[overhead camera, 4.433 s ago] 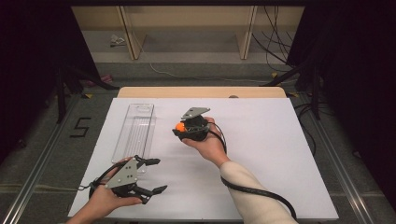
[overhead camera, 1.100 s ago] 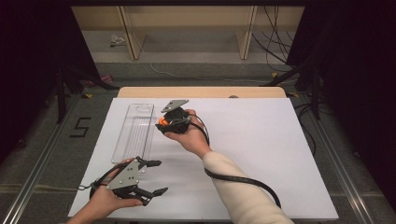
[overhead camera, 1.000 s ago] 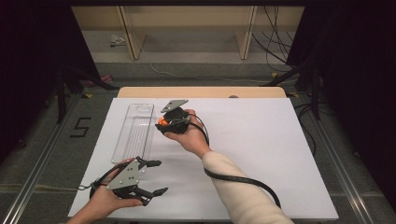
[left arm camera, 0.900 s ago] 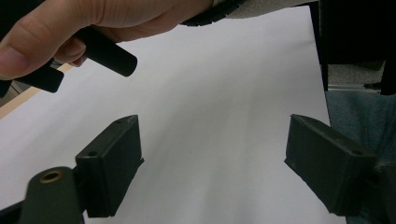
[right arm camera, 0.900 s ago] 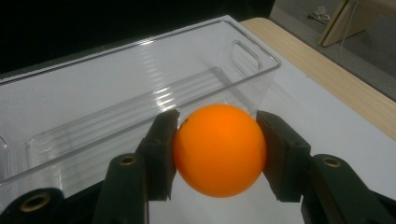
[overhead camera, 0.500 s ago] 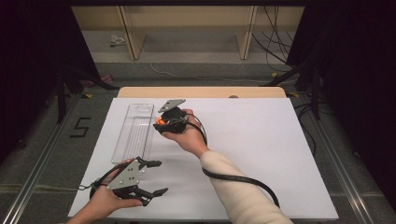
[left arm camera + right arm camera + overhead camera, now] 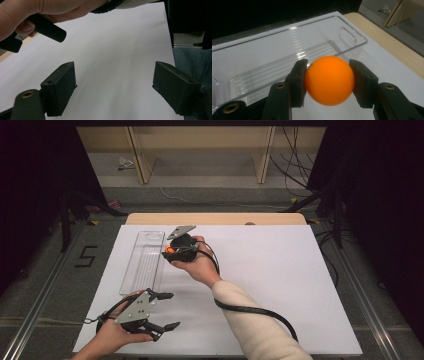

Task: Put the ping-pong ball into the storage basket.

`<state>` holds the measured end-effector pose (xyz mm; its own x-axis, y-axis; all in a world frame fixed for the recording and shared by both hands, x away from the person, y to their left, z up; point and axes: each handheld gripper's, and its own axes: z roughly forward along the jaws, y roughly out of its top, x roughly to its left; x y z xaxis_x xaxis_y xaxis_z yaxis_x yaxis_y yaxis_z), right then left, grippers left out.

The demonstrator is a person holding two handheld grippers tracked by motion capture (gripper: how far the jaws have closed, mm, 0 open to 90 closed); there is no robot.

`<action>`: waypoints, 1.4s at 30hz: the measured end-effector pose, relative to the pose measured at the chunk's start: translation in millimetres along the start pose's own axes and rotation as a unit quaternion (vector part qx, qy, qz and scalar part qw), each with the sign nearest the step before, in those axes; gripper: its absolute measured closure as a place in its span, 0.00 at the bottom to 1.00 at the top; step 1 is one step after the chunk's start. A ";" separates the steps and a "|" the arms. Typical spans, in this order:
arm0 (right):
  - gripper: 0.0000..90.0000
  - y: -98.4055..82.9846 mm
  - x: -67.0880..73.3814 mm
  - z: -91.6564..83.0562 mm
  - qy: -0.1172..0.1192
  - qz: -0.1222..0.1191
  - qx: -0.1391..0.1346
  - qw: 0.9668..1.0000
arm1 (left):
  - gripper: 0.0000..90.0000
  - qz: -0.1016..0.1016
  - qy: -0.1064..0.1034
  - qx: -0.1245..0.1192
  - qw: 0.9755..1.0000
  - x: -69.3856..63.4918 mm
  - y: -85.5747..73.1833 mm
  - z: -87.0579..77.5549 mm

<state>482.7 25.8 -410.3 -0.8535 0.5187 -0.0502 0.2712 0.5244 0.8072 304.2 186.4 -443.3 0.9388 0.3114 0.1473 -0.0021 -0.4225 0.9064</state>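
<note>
**Ball pinched at the tray's edge**

Ball [image 7: 329, 80], orange, smooth and round, sits between the right gripper's [image 7: 328, 82] fingers [image 7: 298, 82], which pinch it on opposite sides across its middle. It looks light and hard, likely hollow; its slick curve would probably squirt out under an off-centre squeeze, so a hold straight across the widest part, as here, seems soundest, with gentle pressure.

Just beyond the ball lies the clear tray [image 7: 352, 33], long, ribbed on its floor, with nothing in it; the ball hangs at its near long rim, not yet over the inside. In the high view the ball [image 7: 168, 250] is just beside the tray's [image 7: 145, 265] right edge on the white counter [image 7: 280, 270].

Nearer than the tray, the left gripper [image 7: 160, 311] rests with fingers spread and nothing between them.
</note>
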 end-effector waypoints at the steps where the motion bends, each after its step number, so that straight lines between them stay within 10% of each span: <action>1: 0.57 0.3 0.2 0.4 0.000 -0.001 0.000 1.000 | 0.20 0.000 0.000 0.000 1.000 0.0 0.0 0.0; 42: 0.57 14.8 8.8 11.0 0.007 -0.010 -0.002 1.000 | 0.20 0.002 -0.005 0.004 1.000 -0.7 -0.3 0.6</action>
<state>484.1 45.5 -405.3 -0.8651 0.4981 -0.0583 0.2522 0.5327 0.8079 303.8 185.8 -443.9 0.9425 0.3004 0.1465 -0.0031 -0.4305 0.9026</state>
